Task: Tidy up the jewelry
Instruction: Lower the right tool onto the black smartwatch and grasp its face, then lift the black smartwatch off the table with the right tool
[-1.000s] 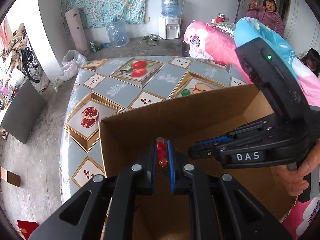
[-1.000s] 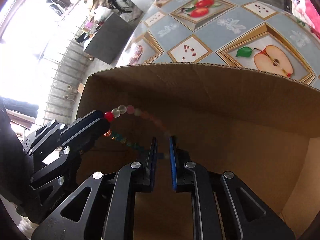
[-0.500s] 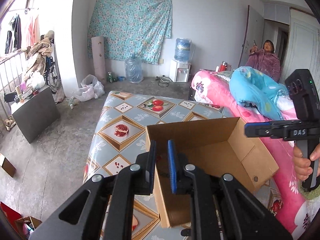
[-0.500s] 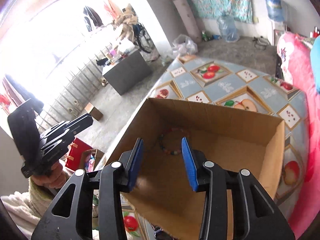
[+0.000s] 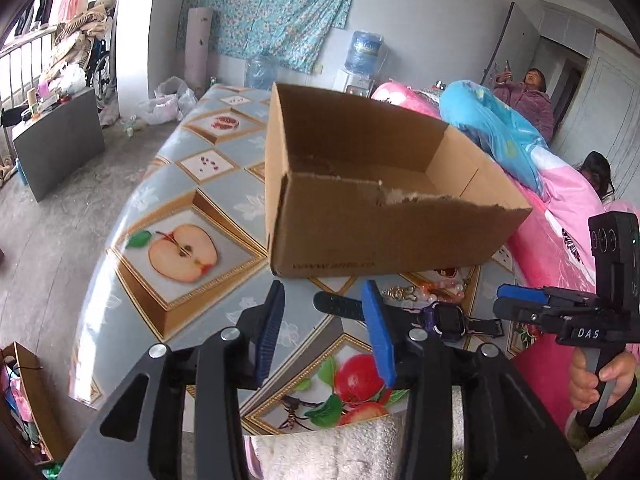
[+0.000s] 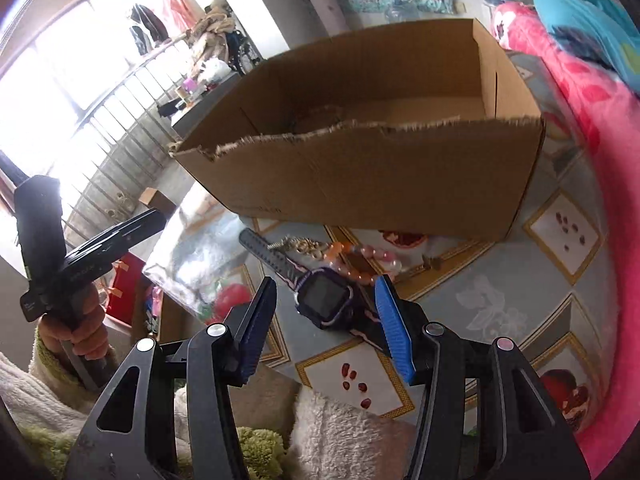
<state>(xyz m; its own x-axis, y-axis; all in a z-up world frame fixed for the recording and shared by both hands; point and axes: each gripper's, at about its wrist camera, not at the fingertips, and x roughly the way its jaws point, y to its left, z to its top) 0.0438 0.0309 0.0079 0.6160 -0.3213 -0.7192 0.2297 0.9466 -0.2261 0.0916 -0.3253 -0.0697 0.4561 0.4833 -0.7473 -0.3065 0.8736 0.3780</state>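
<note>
Hovering at the near edge of the table with the fruit-pattern cloth [image 5: 224, 200], both tools are released and hold nothing; the left gripper [image 5: 326, 330] has just been opening its blue pads over bare cloth; the right gripper [image 6: 326, 316] has also just been opening, and the dark smartwatch with a purple case [image 6: 325, 299] lies on the cloth between its pads, not pressed by them; the watch rests just in front of the brown cardboard box with a torn front rim [image 6: 380, 184]; beside its strap lie a bracelet of orange and pink beads [image 6: 362, 260] and a small gold-coloured chain piece [image 6: 302, 245], both close to the box wall.

I judge the watch light, with a hard, smooth case and a soft strap that will hang down; taking it across the case seems safest; the beads may roll and slip.

The inside floor of the box is mostly hidden behind the front wall; something dark lies there, but I cannot make it out; the chain piece is too small to read.
</note>
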